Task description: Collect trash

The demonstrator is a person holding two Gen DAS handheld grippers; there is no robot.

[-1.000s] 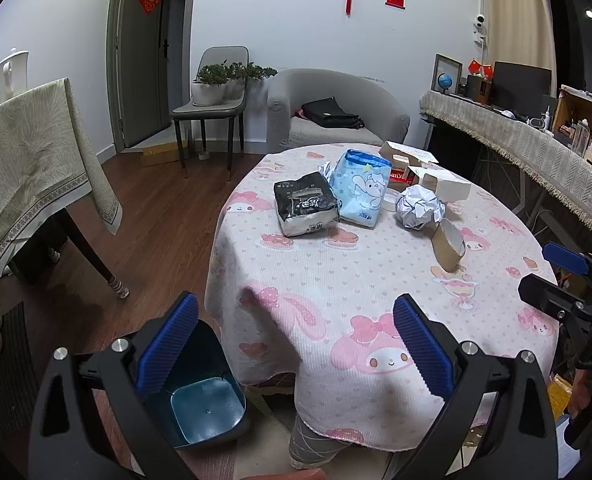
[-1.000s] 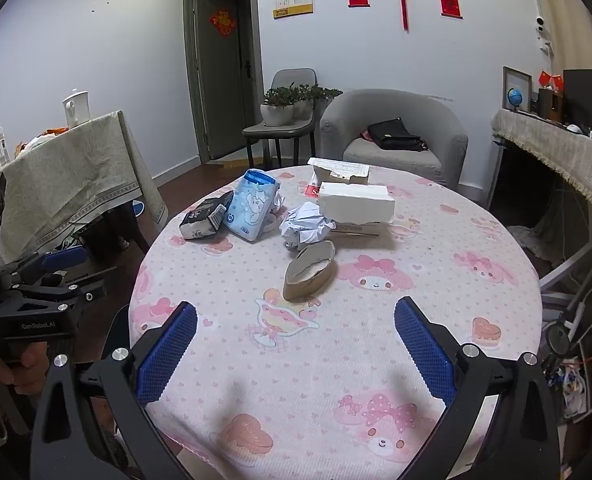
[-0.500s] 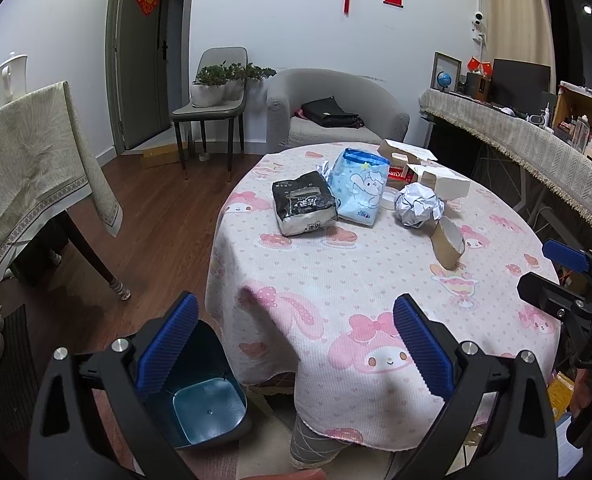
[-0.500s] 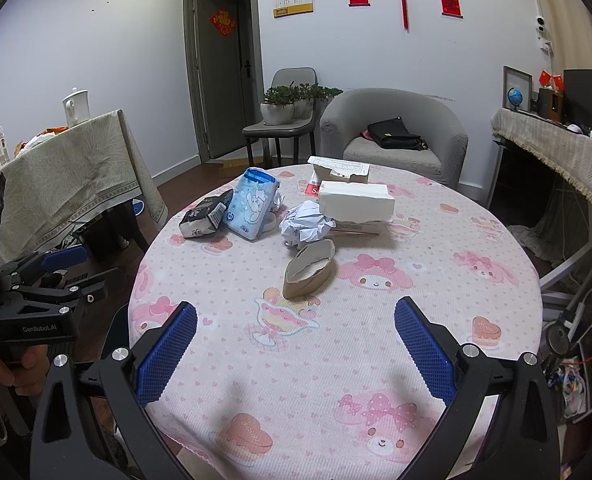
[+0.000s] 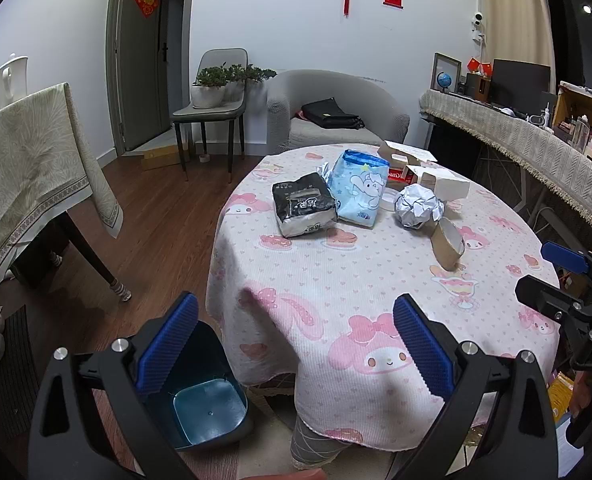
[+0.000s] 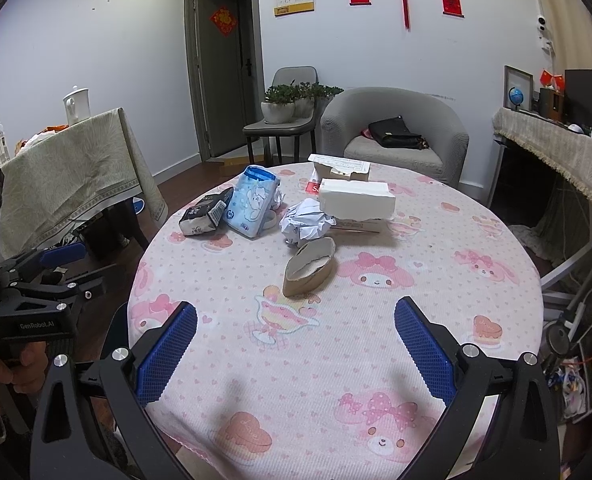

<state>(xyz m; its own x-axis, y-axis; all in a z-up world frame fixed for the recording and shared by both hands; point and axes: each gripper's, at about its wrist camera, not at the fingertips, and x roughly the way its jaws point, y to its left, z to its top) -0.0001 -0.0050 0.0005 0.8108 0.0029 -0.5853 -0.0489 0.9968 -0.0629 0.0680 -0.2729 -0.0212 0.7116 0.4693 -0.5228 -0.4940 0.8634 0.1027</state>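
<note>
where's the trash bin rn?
On the floor at lower left of the left wrist view: the dark bin sits beside the round table's draped edge, behind the left tool's left finger.

We see, on the pink tablecloth, a squashed cardboard tube (image 6: pixel 309 266) lying just before a crumpled paper ball (image 6: pixel 305 226), a black packet (image 5: pixel 303 210) leaning against a blue packet (image 5: pixel 359 188)

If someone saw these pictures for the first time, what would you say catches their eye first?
Probably the round table with its pink cartoon cloth, and the trash on its far half: a black packet, a blue tissue pack, a crumpled paper ball and a flattened cardboard tube. Next, the blue bin on the floor left of the table, under the open left gripper.
</note>
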